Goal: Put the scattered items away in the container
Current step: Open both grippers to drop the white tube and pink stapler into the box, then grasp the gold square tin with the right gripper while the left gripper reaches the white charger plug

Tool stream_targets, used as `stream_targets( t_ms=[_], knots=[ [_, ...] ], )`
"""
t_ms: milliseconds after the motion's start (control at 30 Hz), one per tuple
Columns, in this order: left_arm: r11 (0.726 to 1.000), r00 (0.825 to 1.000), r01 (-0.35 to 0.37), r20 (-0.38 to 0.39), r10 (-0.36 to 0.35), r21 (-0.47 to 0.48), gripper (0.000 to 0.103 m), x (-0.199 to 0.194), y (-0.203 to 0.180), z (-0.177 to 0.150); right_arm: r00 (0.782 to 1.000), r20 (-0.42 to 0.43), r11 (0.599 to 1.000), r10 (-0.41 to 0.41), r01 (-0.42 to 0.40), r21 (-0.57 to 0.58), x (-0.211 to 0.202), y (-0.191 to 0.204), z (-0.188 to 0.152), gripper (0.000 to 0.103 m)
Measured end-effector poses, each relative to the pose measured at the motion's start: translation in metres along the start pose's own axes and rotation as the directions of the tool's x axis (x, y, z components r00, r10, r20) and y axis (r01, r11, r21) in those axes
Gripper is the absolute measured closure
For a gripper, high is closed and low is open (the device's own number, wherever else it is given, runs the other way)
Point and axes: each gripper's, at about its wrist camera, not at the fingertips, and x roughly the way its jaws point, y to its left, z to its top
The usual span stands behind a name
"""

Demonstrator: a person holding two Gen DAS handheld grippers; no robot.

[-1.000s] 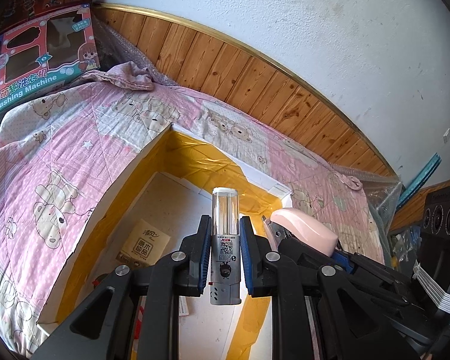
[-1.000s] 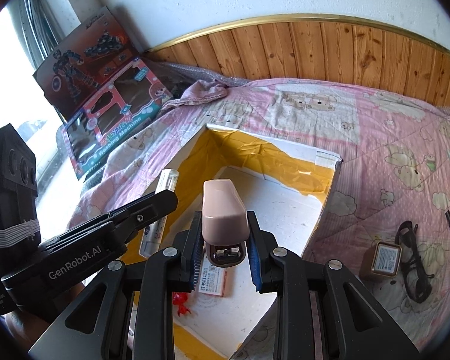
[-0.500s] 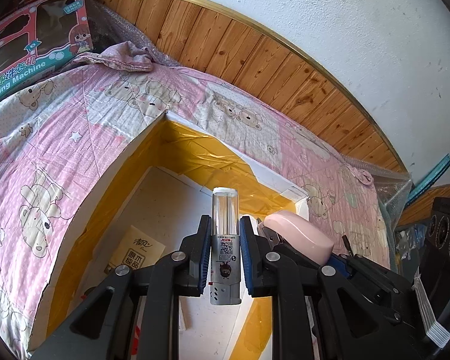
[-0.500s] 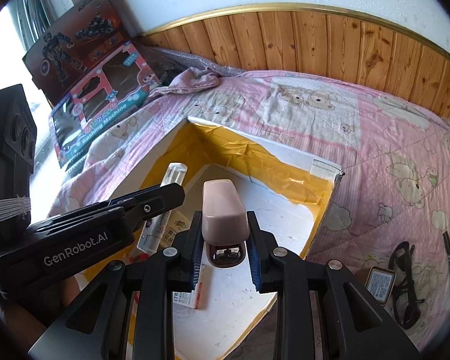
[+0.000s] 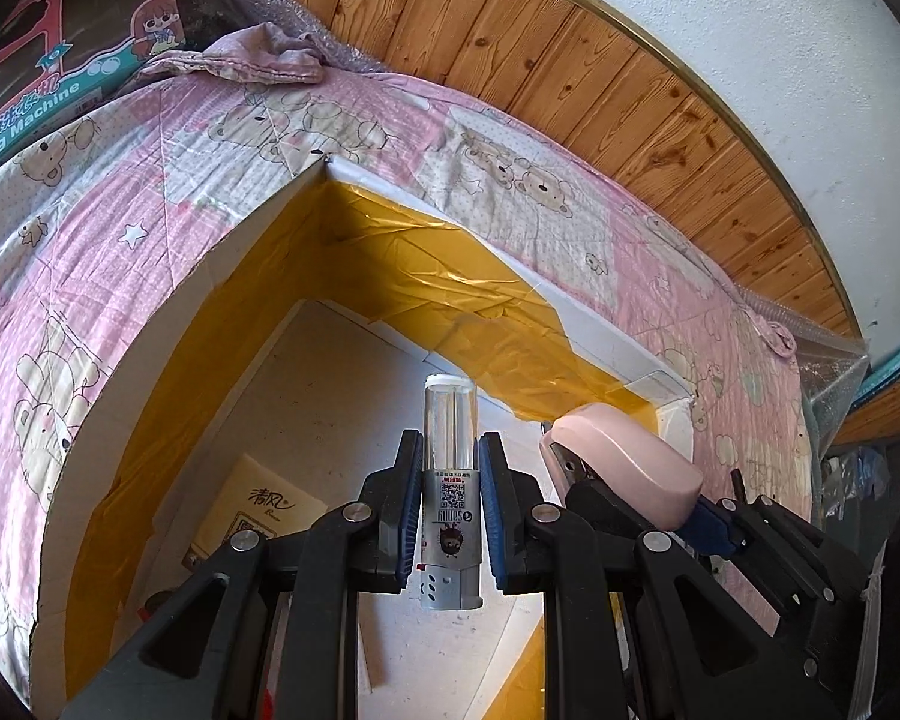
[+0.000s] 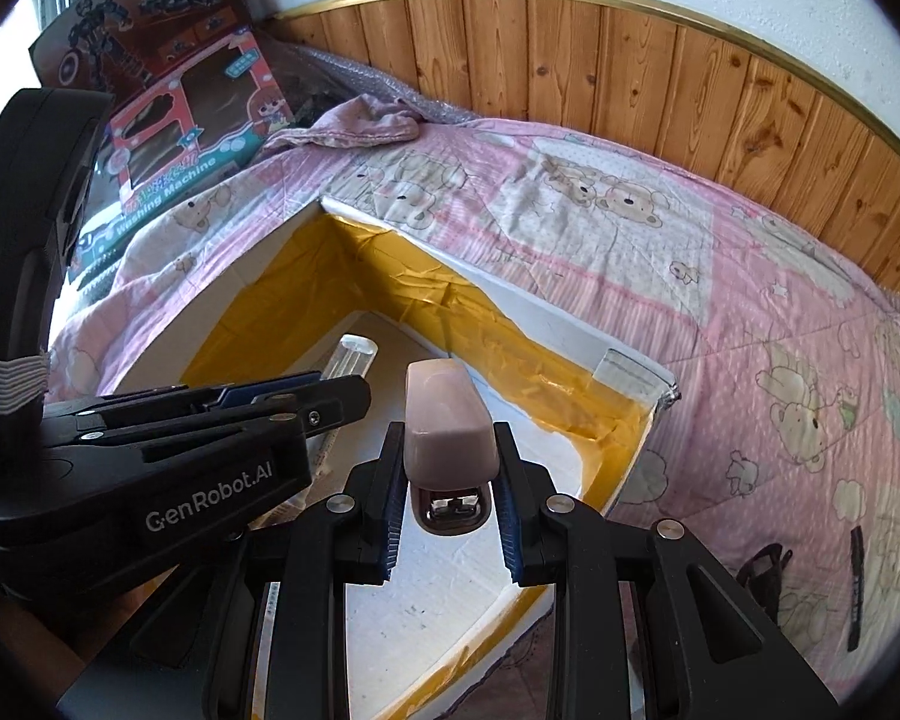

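Over the open box (image 5: 624, 354) on the pink bear-print quilt (image 6: 750, 324), I hold both tools above its white floor, each one loaded. My left gripper (image 5: 450, 510) has its jaws clamped on a clear-capped silver tube (image 5: 451, 480), which stands upright between the blue pads. My right gripper (image 6: 450, 480) has its jaws pinched on a pink stapler (image 6: 447, 426), nose pointing toward the far yellow-taped wall.

Both items hang inside the box's rim, near its right wall, not yet set down. A tan packet (image 5: 264, 510) already lies on the floor by the left wall, and something small and red beside it is too hidden to name.

The two tools sit just beside each other, so I judge a collision likely if either one swings on release. The tube, let go upright, could tip and roll. The stapler, dropped from height, might bounce against the thin right wall. Black glasses (image 6: 762, 576) and a dark pen (image 6: 857, 588) wait outside on the quilt's right edge.
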Motion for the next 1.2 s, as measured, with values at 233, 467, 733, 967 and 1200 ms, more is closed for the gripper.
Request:
stream_targets(
  t_ms=[233, 467, 733, 967, 1200],
  knots=[
    [0.998, 0.998, -0.057, -0.014, 0.057, 0.008, 0.084, 0.021, 0.002, 0.005, 1.000, -0.025, 0.999, -0.008, 0.007, -0.040, 0.013, -0.001, 0.005, 0.075],
    [0.996, 0.996, -0.082, -0.043, 0.083, 0.016, 0.083, 0.045, 0.002, 0.011, 0.998, -0.044, 0.997, -0.051, 0.048, -0.063, 0.026, -0.002, 0.005, 0.074],
    [0.999, 0.995, -0.043, -0.091, 0.040, -0.029, 0.055, 0.043, 0.024, 0.018, 0.997, 0.042, 0.998, 0.061, -0.063, 0.031, -0.012, -0.021, -0.003, 0.069],
    [0.999, 0.999, -0.030, 0.033, 0.029, 0.041, 0.055, -0.038, 0.000, -0.016, 0.945, 0.199, 0.958, 0.259, -0.277, 0.068, -0.098, -0.007, -0.046, 0.071],
    [0.948, 0.992, 0.002, 0.121, -0.043, 0.319, 0.055, -0.107, -0.074, -0.123, 0.943, 0.217, 0.936, 0.251, -0.294, 0.193, -0.140, -0.027, -0.166, 0.071]
  ],
)
